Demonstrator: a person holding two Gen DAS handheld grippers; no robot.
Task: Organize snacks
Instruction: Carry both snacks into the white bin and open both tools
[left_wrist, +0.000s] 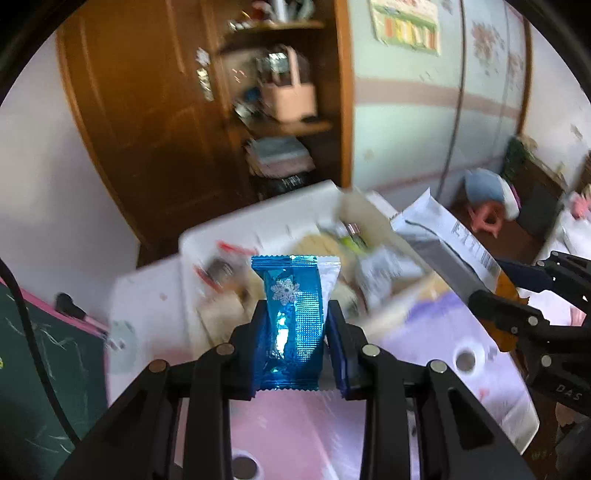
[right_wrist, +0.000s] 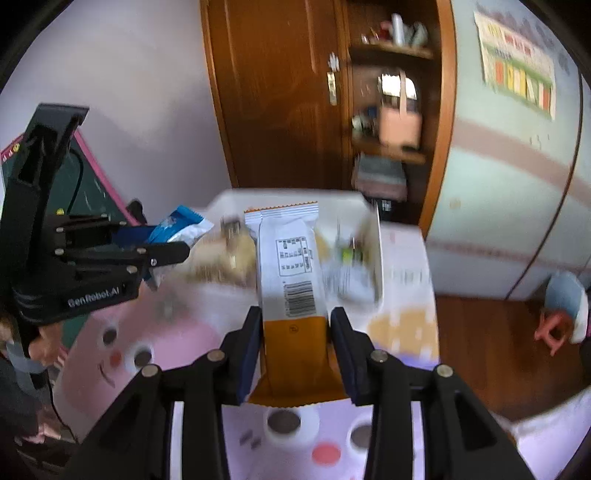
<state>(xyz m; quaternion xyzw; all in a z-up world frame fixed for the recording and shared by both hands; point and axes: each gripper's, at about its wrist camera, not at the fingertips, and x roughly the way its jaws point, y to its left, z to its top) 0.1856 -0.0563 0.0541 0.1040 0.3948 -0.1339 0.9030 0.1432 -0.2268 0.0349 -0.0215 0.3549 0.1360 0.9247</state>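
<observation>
Pink tabletop (left_wrist: 295, 421) below, white bin (left_wrist: 258, 225) ahead. L gripper (left_wrist: 295, 345) clamped blue pkt (left_wrist: 293, 317), R gripper (right_wrist: 293, 350) clamped orange-white bar (right_wrist: 291, 295). Risk: slick foil slipping mid-carry.

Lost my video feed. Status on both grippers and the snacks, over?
Left gripper shut on blue packet. Right gripper shut on white-and-orange packet. White tray of snacks ahead. Nothing in the way.

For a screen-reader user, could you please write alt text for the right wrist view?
The right gripper holds an orange and white snack packet upright between its jaws, above a white tray of blurred snacks on a pink table. At left, the left gripper holds a blue packet; a wooden cabinet stands behind.
</observation>
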